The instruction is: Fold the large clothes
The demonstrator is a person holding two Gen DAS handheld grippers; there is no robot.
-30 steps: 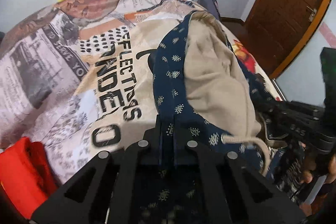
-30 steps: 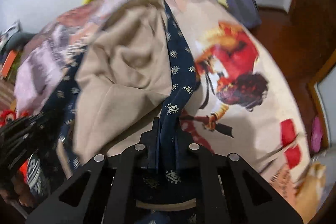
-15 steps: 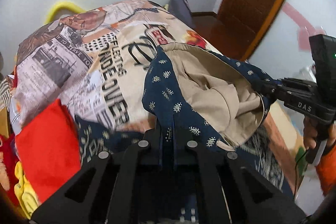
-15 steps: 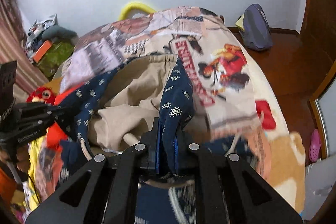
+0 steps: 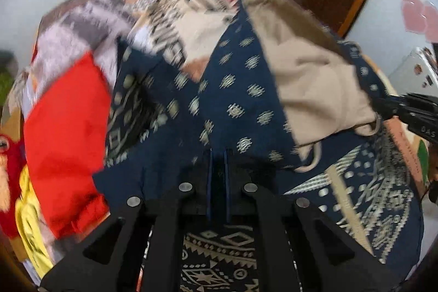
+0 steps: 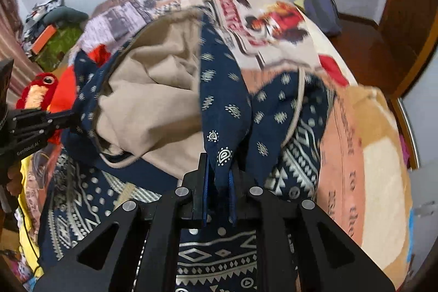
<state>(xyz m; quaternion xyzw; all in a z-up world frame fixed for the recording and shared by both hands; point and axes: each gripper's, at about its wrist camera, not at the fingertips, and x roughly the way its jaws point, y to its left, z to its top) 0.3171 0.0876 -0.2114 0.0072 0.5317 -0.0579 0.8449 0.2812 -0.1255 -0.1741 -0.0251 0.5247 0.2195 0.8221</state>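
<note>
we've got the left gripper clamped tight on a fold of the navy patterned garment, the cloth pinched right between the blue pads at about 6 o'clock in the left wrist view. the right gripper is doing the same thing on its end, jaws closed on a narrow navy strip that hangs down into them. so the garment is strung up between the two of us over the bed, with its beige lining bunched in the middle and facing out, and a pale drawstring looping off the lower edge around 4 o'clock in the left view. from the left camera the right gripper shows up at 3 o'clock biting the far corner, and from the right camera the left one sits at 9 o'clock on the opposite corner. the rest of the navy fabric with the bigger white geometric print pools down below both grippers at 6 o'clock. underneath is the printed bedspread, a red cloth at 9 o'clock in the left view, and a red plush toy near 9 o'clock in the right view. the left view is pretty blurry up top.
</note>
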